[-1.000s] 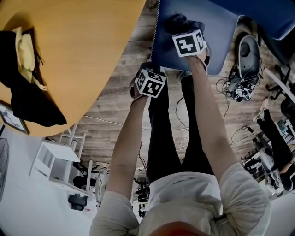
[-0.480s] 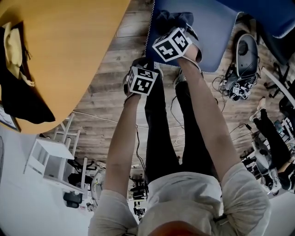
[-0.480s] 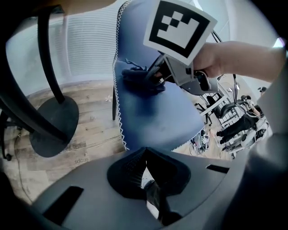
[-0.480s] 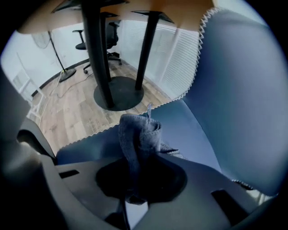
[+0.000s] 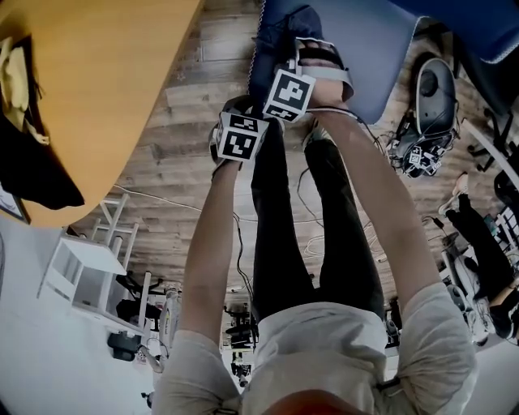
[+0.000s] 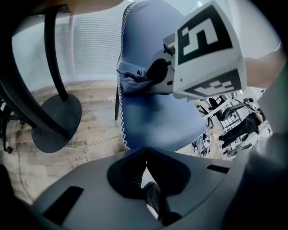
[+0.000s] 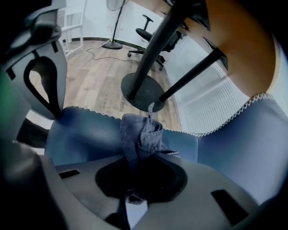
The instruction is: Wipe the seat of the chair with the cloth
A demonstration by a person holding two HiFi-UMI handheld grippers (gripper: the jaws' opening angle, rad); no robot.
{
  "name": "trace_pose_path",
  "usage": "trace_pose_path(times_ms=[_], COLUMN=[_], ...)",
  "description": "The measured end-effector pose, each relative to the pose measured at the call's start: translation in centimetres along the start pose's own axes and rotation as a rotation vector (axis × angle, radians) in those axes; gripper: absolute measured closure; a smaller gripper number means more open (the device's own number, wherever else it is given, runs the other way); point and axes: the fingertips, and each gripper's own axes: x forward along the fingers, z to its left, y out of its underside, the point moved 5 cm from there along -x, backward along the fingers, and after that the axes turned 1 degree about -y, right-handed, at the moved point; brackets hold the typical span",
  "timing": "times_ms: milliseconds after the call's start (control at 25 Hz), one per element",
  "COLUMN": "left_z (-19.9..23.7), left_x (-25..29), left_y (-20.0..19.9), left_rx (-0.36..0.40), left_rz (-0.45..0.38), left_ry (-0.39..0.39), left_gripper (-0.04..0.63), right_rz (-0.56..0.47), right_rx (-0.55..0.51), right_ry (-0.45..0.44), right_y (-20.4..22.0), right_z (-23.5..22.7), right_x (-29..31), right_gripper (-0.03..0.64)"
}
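Observation:
The blue chair seat [image 5: 375, 50] fills the top of the head view, edged with white stitching. My right gripper [image 5: 302, 58] rests on its near left corner, shut on a bunched dark blue cloth [image 5: 293, 23]. In the right gripper view the cloth [image 7: 140, 134] rises out of the right gripper [image 7: 137, 173] and lies against the seat [image 7: 81, 134]. My left gripper [image 5: 233, 113] hangs beside the seat's left edge over the floor. Its jaws [image 6: 145, 167] are pressed together with nothing between them. The left gripper view shows the seat [image 6: 155, 114] and the cloth [image 6: 131, 80] under the right gripper [image 6: 157, 74].
A round orange table [image 5: 97, 89] overhangs the wooden floor at left, and its black pedestal base [image 7: 141, 92] stands close to the chair. Cables and a device [image 5: 426, 138] lie on the floor at right. A white shelf unit [image 5: 85, 275] stands lower left. The person's legs [image 5: 316, 243] are right below the chair.
My right gripper has dragged the cloth leftward across the seat toward its left edge. The left gripper has stayed beside that edge, still shut.

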Motion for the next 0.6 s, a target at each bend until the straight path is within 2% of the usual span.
trace_pose_path(times_ms=[160,240,320,360,440,480,520,600], left_z=[0.0,-0.1,-0.1,0.0,0.0,0.0,0.0,0.1], left_x=[0.1,0.2,0.1,0.1,0.0,0.1,0.1,0.1], left_y=[0.0,-0.1,0.0,0.1,0.1,0.0,-0.1,-0.1], left_rx=[0.003,-0.01,-0.058,-0.08,-0.104,-0.112,-0.12,-0.129], left_rz=[0.004,0.009,0.011,0.008,0.001,0.0,0.0,0.004], left_ry=[-0.021,-0.031,-0.034,-0.035,-0.038,-0.039,-0.042,-0.053], left_gripper=[0.568,0.568,0.568,0.568,0.568,0.568,0.568,0.568], right_rz=[-0.05,-0.134,-0.231,-0.241,-0.196,-0.186,-0.186,-0.19], right_rx=[-0.226,-0.248,-0.279,-0.362,-0.609,-0.691,-0.735,-0.756], right_ry=[0.052,0.063,0.091,0.113,0.178,0.197,0.2,0.185], right_y=[-0.9,-1.7,-2.5,-2.5,-1.4,-1.0,-0.7,-0.7], right_z=[1.1,2.0,2.9,3.3,3.6,3.7,3.9,4.4], right_x=[-0.4,-0.7,-1.1,-1.2,-1.4,-1.4,-1.4,-1.2], right_gripper=[0.543,0.543,0.545,0.545,0.545,0.545,0.546,0.546])
